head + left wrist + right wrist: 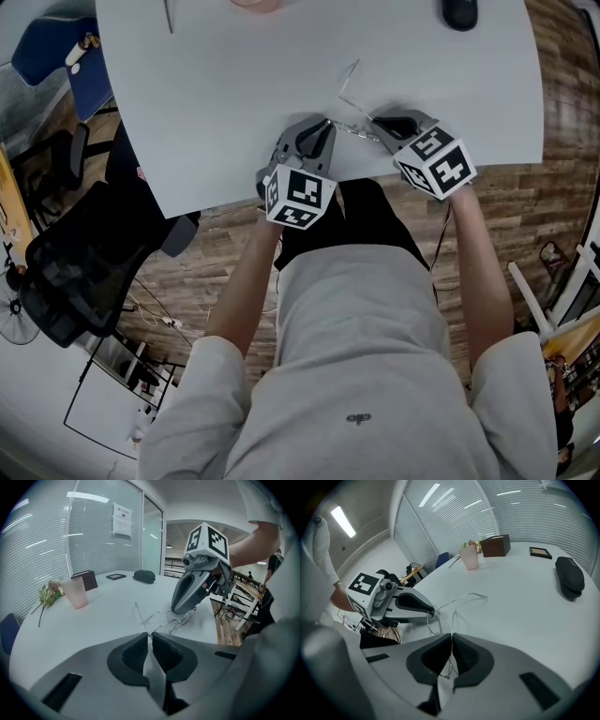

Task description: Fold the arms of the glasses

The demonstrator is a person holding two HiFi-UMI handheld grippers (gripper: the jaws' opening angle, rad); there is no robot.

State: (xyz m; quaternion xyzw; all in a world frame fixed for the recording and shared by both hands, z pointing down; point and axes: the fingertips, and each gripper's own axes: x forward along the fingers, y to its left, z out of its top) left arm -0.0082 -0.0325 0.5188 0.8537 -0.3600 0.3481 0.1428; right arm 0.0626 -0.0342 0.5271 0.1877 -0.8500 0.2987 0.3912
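My left gripper [150, 637] has its fingers clenched on one end of the wire frame of the glasses [165, 617]. My right gripper [451, 641] has its fingers pinched on a thin wire of the same glasses, which runs up between the pads. The glasses are near my edge of the surface [234, 84], between the two grippers, and one arm juts out away from me. A pink cup [76, 591] stands well apart.
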